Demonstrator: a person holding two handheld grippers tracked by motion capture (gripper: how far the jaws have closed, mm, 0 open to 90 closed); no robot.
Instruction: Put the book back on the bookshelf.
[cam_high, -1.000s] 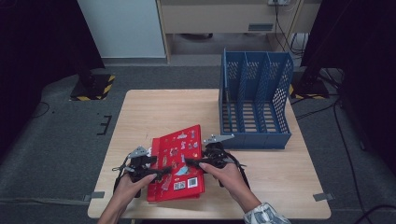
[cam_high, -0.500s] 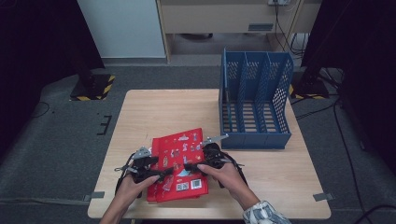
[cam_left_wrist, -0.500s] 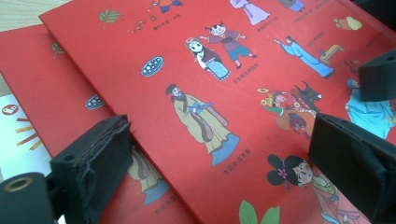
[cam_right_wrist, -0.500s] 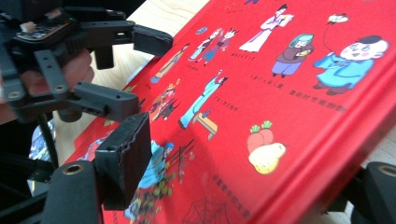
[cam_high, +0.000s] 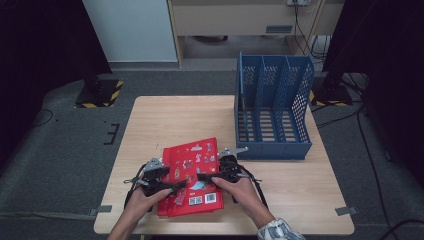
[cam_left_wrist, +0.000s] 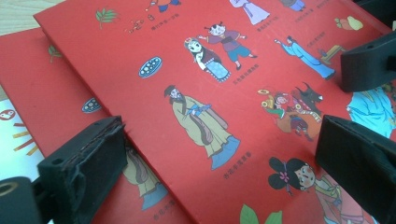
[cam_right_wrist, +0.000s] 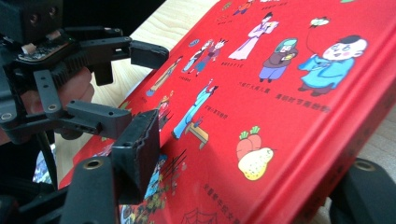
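Two red books (cam_high: 192, 165) lie stacked near the front edge of the table (cam_high: 170, 115), a little left of its middle. The top one sits askew on the lower one (cam_high: 186, 206), so a strip of the lower cover shows along its side in the left gripper view (cam_left_wrist: 56, 107). The covers carry small drawn figures in robes with captions.

One blue rack (cam_high: 272, 107) with three slots stands at the table's back right corner, just beside the books' far corner and apart from them.

Two tools are at work, one in each hand. The left tool (cam_high: 172, 186) sits at the left edge of the books; in its own view (cam_left_wrist: 224, 154) its jaws stand wide, one over the lower book by the top book's edge, the other over the top cover, and whether either pad touches cannot be told. They have just been opening.

The right tool (cam_high: 204, 177) sits at the right side of the stack. In its own view (cam_right_wrist: 243, 186) the top book's right edge (cam_right_wrist: 299, 116) is raised between its jaws, one pad above the cover and the other below it at the picture's corner. These jaws have just been closing; whether the pads press the book cannot be told.

The left hand (cam_high: 142, 197) and right hand (cam_high: 240, 192) come in over the front edge.
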